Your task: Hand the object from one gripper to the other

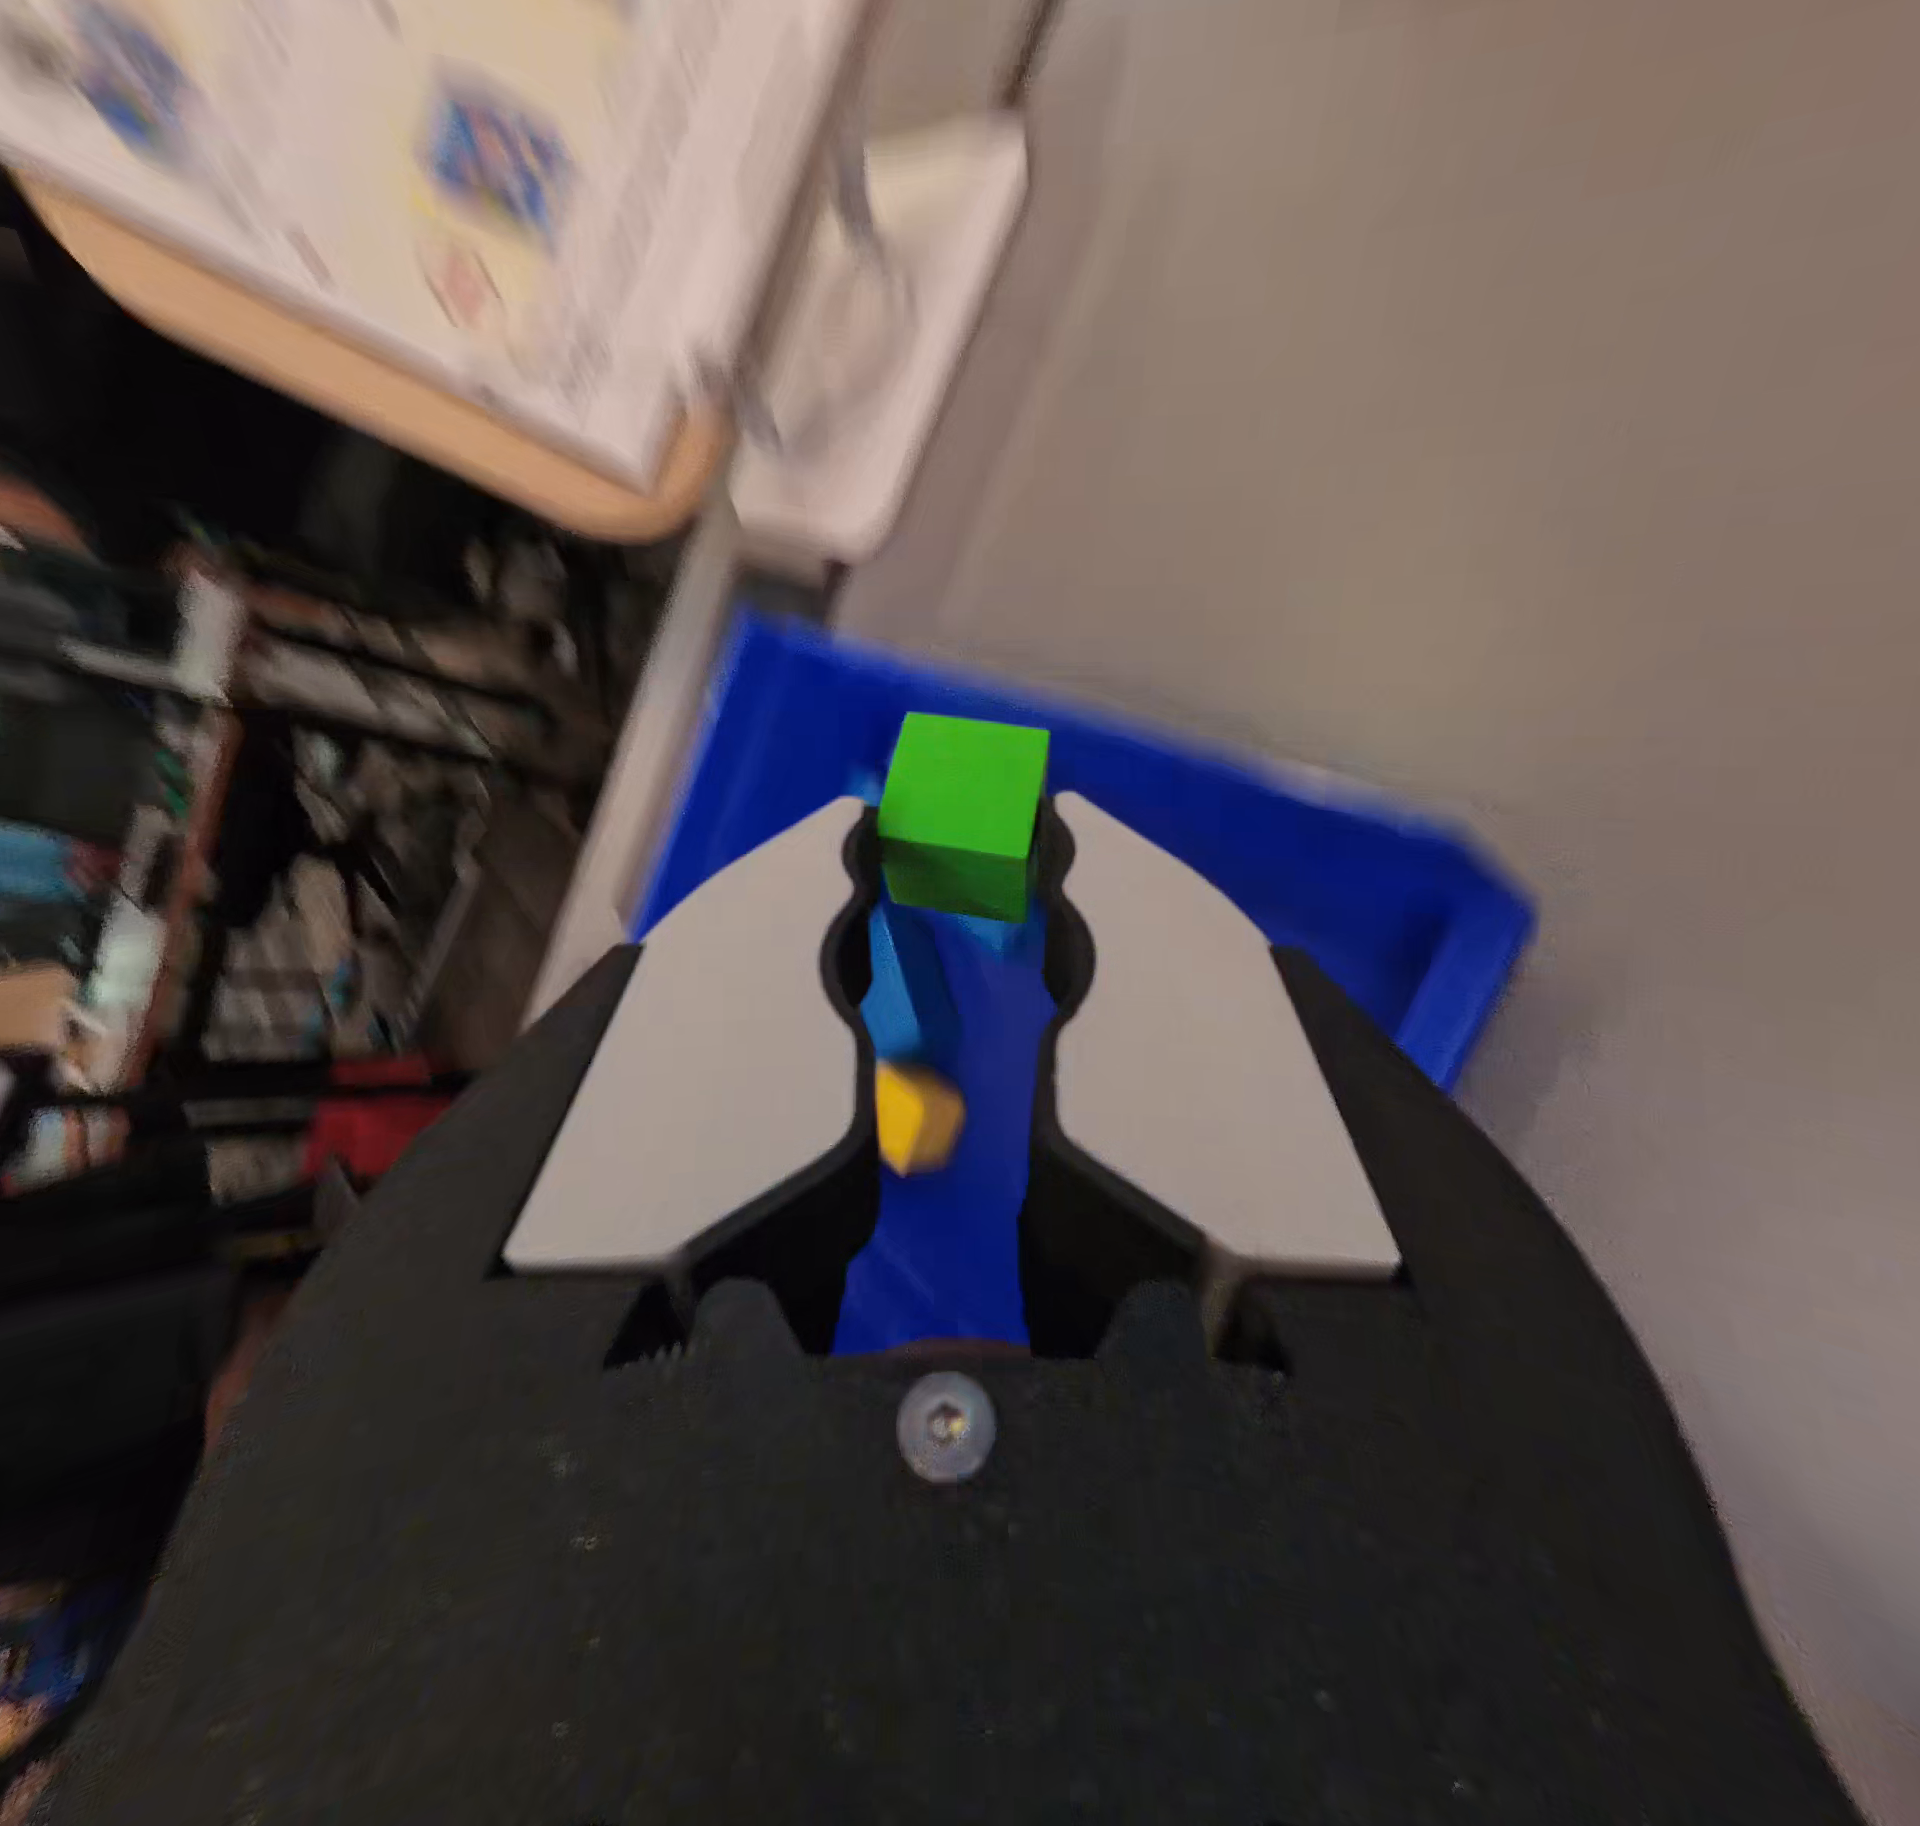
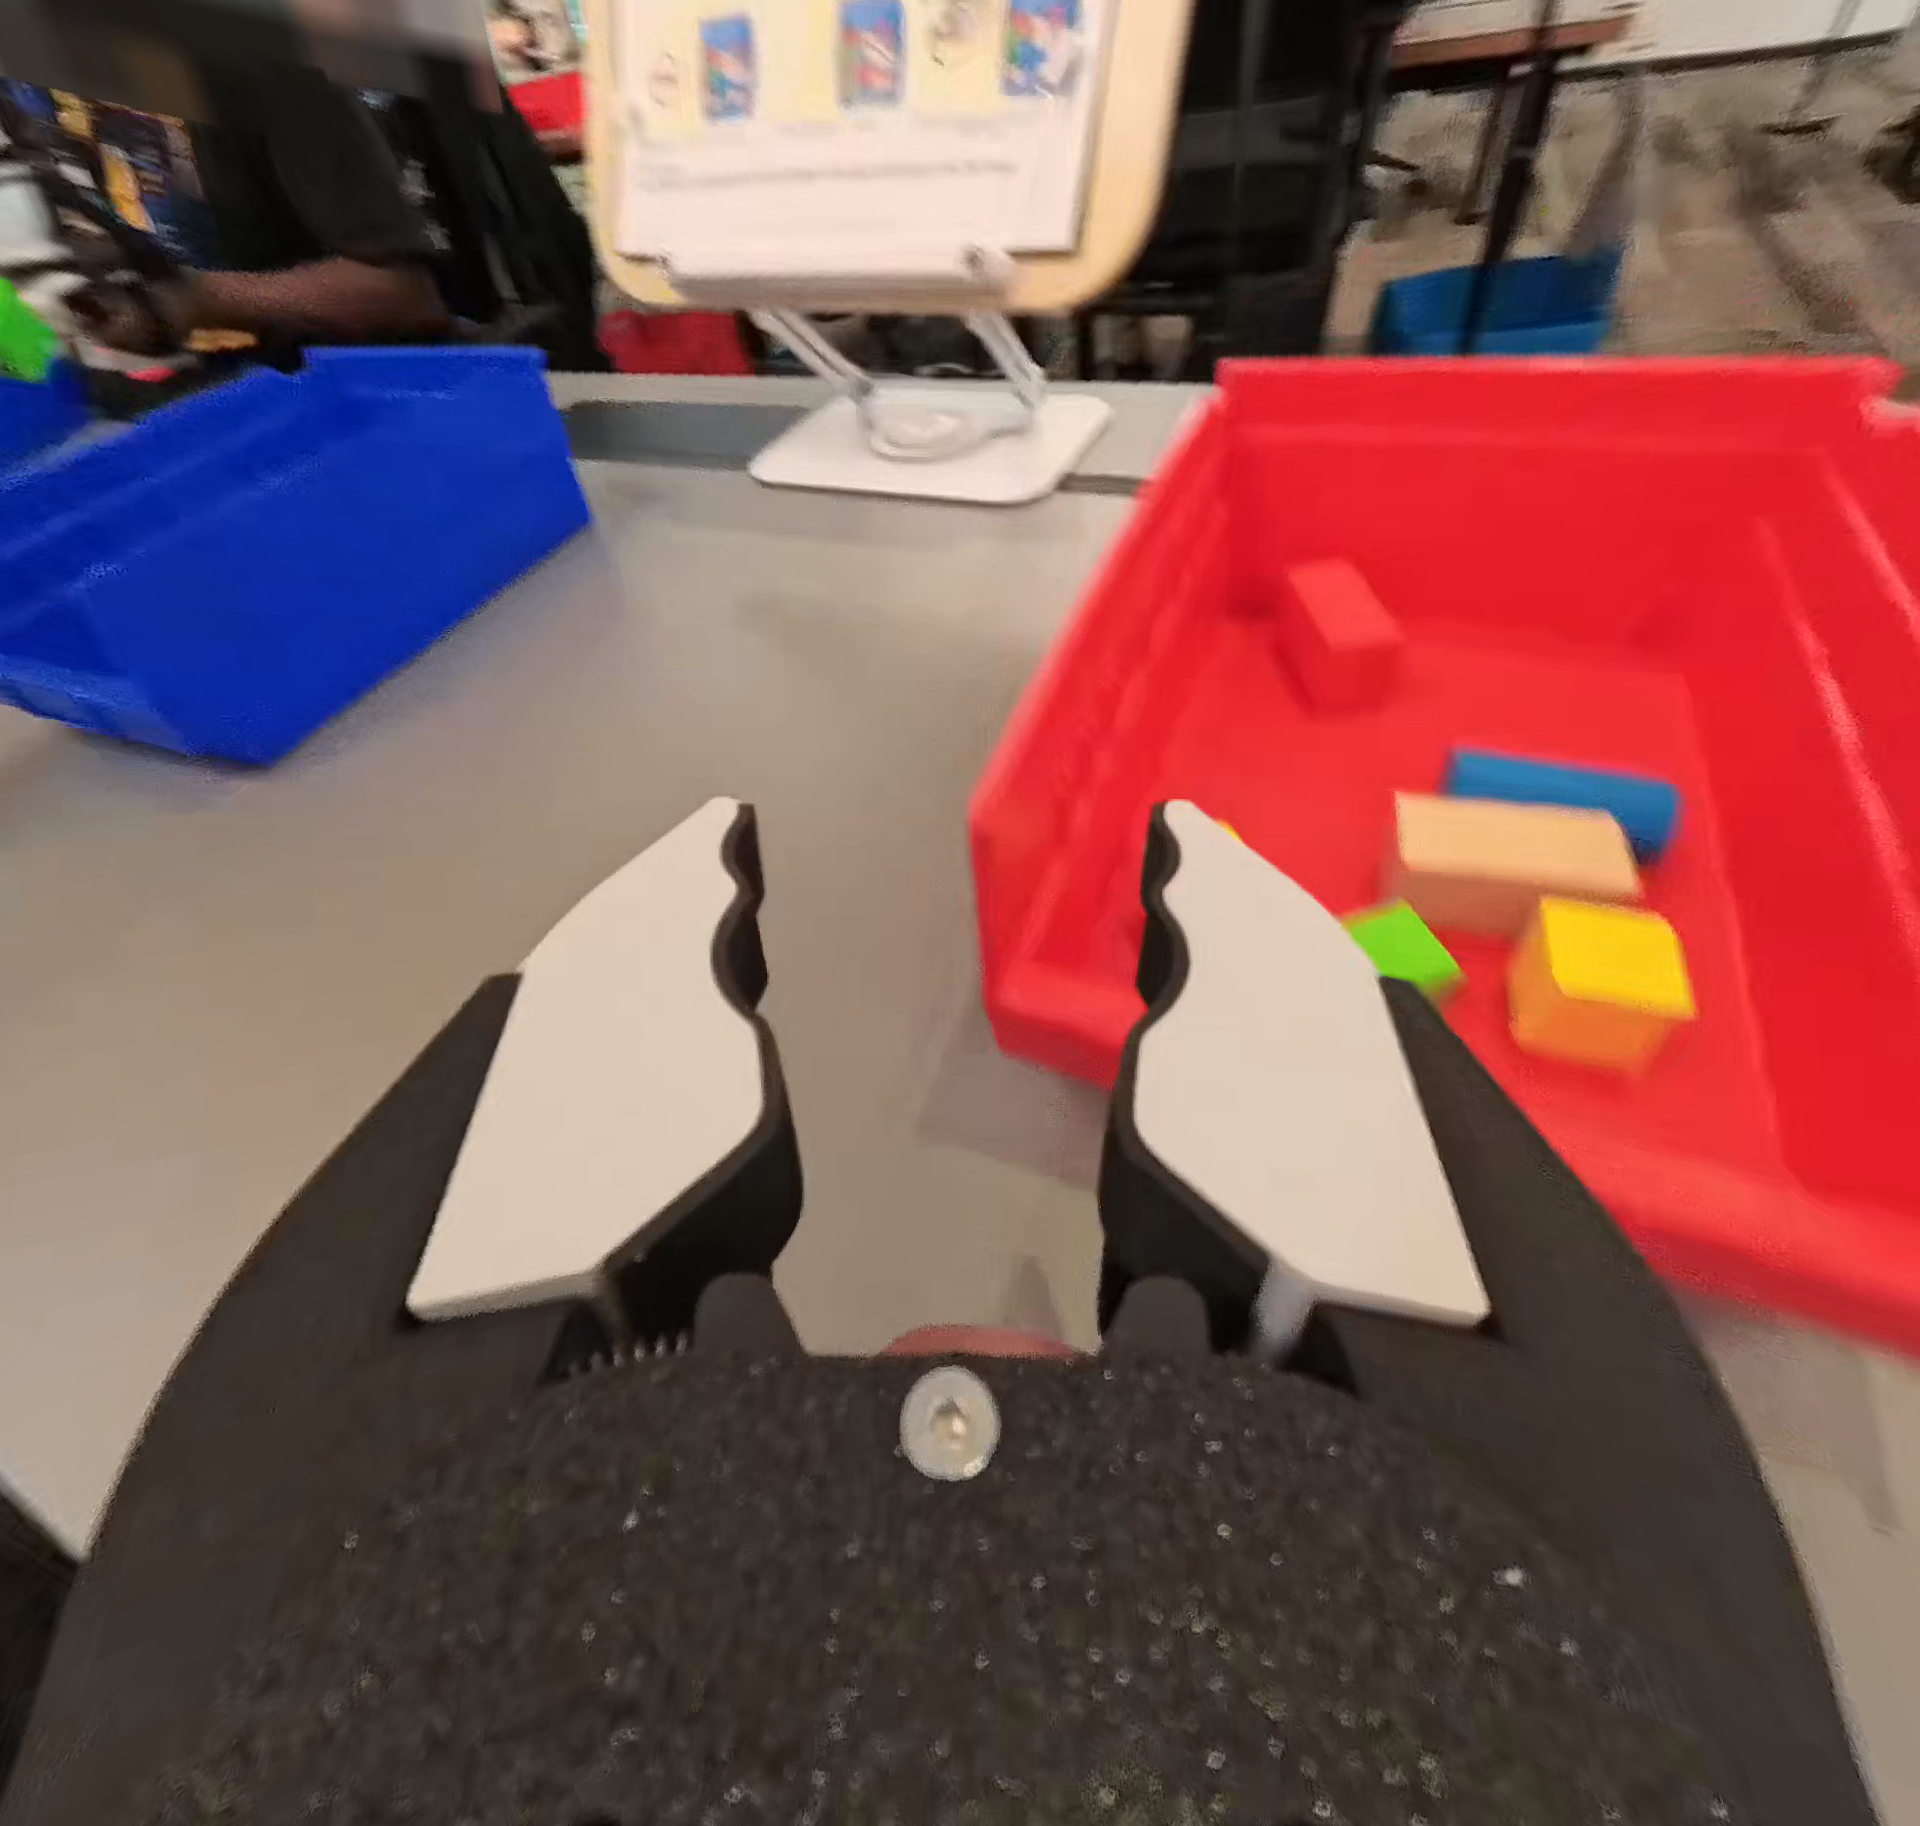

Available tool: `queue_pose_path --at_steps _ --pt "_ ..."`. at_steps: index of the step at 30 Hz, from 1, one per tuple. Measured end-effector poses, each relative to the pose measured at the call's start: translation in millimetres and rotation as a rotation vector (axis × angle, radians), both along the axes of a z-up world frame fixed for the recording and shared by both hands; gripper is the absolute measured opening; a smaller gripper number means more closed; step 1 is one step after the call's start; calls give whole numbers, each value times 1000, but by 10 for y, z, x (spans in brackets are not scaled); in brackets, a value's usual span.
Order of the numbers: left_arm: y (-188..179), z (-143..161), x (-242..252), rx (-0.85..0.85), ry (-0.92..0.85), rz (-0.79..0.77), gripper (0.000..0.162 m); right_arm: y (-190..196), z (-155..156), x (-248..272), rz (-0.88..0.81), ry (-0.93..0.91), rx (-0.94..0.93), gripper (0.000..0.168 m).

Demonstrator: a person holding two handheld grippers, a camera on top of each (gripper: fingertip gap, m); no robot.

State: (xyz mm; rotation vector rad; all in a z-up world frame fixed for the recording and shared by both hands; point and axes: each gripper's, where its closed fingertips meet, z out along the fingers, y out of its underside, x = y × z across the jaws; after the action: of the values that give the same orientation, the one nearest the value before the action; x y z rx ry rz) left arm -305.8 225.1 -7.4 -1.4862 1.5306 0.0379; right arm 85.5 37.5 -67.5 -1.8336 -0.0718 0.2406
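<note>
Green and bright, the cube (image 1: 964, 820) is sitting pinched at the tips of the left claw (image 1: 961, 841), which is gripping it above the blue bin (image 1: 1299, 862). The right claw (image 2: 951, 841) is hovering over the grey surface (image 2: 727, 654) beside the red bin (image 2: 1039, 945), gaping wide and carrying nothing. Pickup looks done; next, the claws need bringing together.

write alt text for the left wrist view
The left gripper grips a green cube between its jaws above a blue bin. A yellow block and a blue block lie inside the bin; the background is motion-blurred.
</note>
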Motion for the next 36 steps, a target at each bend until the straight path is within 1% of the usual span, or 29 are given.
queue_pose_path --at_steps 3,4,6,7,8,9,11,14,18,22,24,27,29,31,32,33,34,36 --pt "-382 455 673 93 -212 -203 28 315 511 -492 215 112 13 67" --pt "-518 556 873 131 -261 -256 28 403 638 -700 302 149 2 67" --pt "-760 649 1203 201 -320 -322 28 481 812 -1173 515 255 -47 68" --pt "-863 648 1334 228 -336 -343 28 473 880 -1395 624 325 -71 66" --pt "-963 626 1450 245 -352 -368 28 466 950 -1565 708 401 -77 61" --pt "-1053 586 1557 252 -362 -399 28 491 1004 -1672 750 479 -67 60" --pt "-1122 446 1697 256 -319 -414 28 555 1044 -1797 787 610 -50 61" --pt "-1212 286 1821 243 -290 -444 28 574 904 -1923 849 655 -127 62" --pt "-1238 115 1943 224 -258 -463 28 598 749 -1946 844 653 -168 61" --pt "-1320 -31 2042 143 -263 -495 28 642 476 -2019 835 658 -251 59" --pt "-1303 -134 2056 149 -226 -488 28 586 499 -2055 900 731 -266 28" --pt "-1297 -234 2013 77 -236 -427 28 598 394 -2060 879 719 -311 28" --pt "-1358 -318 1909 -53 -314 -369 28 577 340 -2066 871 685 -338 28" --pt "-1481 -502 1763 -260 -424 -320 28 562 320 -2009 844 624 -334 28" --pt "-1550 -654 1667 -379 -466 -278 28 556 336 -1936 824 584 -321 28" --pt "-1646 -839 1556 -497 -488 -237 33 550 370 -1830 804 536 -306 28" --pt "-1739 -1018 1443 -586 -506 -189 41 562 420 -1673 768 476 -286 28" --pt "-1895 -1297 1234 -673 -513 -87 43 676 560 -1170 613 340 -230 28"
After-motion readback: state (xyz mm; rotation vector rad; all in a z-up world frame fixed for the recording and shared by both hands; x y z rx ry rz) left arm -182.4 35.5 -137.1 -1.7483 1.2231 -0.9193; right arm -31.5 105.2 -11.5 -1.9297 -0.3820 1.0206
